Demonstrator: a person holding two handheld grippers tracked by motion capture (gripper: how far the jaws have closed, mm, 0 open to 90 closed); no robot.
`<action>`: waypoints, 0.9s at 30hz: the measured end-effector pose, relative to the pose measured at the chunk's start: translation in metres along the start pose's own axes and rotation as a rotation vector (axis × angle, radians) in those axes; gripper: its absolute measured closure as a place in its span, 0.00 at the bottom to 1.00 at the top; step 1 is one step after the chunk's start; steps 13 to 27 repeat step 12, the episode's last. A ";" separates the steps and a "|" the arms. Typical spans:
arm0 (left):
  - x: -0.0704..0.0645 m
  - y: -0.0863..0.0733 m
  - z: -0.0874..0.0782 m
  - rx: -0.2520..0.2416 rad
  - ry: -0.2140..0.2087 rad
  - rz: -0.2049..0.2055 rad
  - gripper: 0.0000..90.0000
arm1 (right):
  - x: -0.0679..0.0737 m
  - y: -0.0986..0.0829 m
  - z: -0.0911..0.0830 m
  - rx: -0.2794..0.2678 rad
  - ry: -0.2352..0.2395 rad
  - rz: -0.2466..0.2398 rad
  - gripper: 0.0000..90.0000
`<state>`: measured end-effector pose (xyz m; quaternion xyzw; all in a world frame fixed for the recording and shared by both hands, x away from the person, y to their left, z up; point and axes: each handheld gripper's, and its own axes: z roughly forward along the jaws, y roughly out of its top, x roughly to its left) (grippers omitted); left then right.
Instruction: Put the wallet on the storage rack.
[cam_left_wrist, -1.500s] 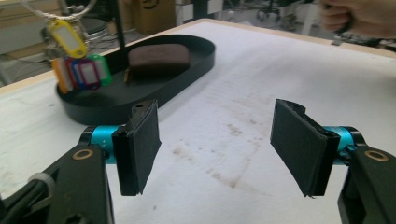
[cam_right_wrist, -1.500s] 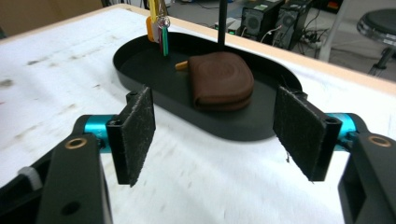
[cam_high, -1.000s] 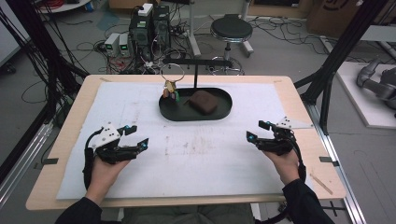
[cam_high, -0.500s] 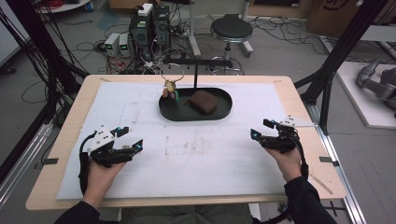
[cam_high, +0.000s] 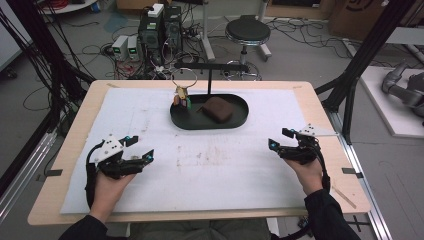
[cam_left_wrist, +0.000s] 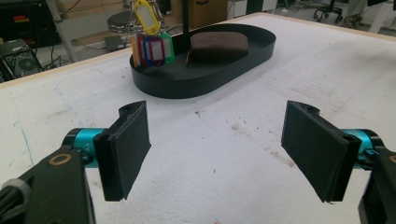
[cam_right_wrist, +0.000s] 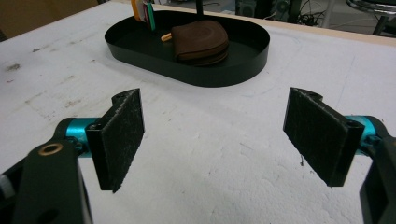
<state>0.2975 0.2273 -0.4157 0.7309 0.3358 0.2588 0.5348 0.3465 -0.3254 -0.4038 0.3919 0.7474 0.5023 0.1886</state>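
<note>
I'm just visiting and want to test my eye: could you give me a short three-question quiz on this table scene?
1. True or false: the brown pouch lies inside the black tray.
2. What hangs from the metal ring at the tray's end? A) colored key tags B) a spoon C) a padlock
3. Fill in: both the left gripper and the right gripper have their jaws ____ and hold nothing.

Key
1. True.
2. A: the key tags are yellow, orange, blue, pink and green.
3. Open; each is over the white mat, short of the tray.
</note>
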 end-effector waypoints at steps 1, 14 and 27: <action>0.000 0.000 0.000 -0.004 0.005 -0.001 0.26 | 0.000 0.000 0.000 0.002 -0.001 0.002 0.23; 0.000 0.001 0.001 -0.008 0.004 0.002 0.26 | -0.002 -0.001 -0.002 -0.001 -0.009 0.001 0.23; 0.000 0.001 0.001 -0.008 0.004 0.002 0.26 | -0.002 -0.001 -0.002 -0.001 -0.009 0.001 0.23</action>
